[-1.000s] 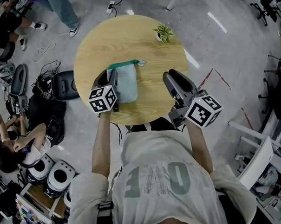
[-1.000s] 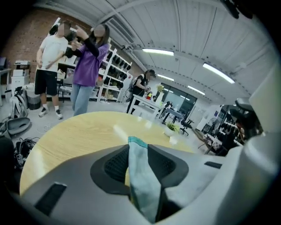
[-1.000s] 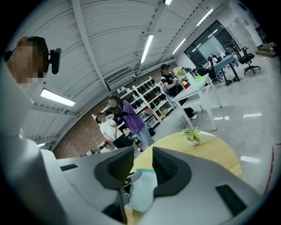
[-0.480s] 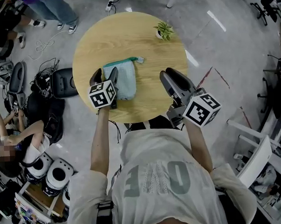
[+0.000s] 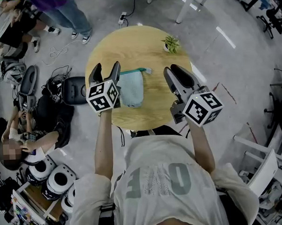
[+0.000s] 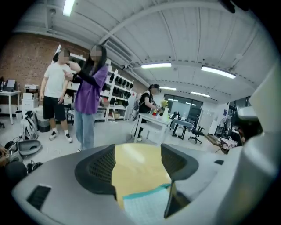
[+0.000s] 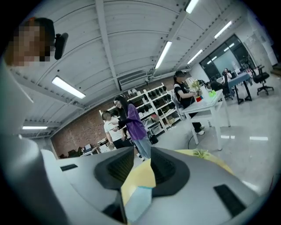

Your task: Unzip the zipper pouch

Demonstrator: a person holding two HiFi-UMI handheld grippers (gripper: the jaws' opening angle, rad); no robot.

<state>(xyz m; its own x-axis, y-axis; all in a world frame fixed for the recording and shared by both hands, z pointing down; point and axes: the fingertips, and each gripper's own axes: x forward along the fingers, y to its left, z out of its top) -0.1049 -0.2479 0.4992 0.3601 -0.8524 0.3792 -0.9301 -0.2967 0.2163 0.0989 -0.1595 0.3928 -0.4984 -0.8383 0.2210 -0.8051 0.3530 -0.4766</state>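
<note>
A pale blue zipper pouch (image 5: 131, 89) with a teal zipper band (image 5: 135, 71) lies flat on the round wooden table (image 5: 142, 44). My left gripper (image 5: 106, 67) hovers just left of the pouch. Its jaws are opening wide and nothing is between them. In the left gripper view the pouch (image 6: 147, 206) shows below the gap of the left gripper (image 6: 138, 165). My right gripper (image 5: 175, 72) hangs over the table's right side, apart from the pouch, jaws parted and empty. In the right gripper view the right gripper (image 7: 141, 165) frames a corner of the pouch (image 7: 139, 202).
A small potted plant (image 5: 171, 43) stands at the table's far right. Bags, a black case (image 5: 74, 90) and helmets (image 5: 55, 178) crowd the floor at left, where a person sits. Two people (image 6: 90, 96) stand beyond the table. White desks stand further off.
My left gripper has let go of the pouch's left edge, opened its jaws wide and drawn off to the left. The right gripper has kept its gap and place.
</note>
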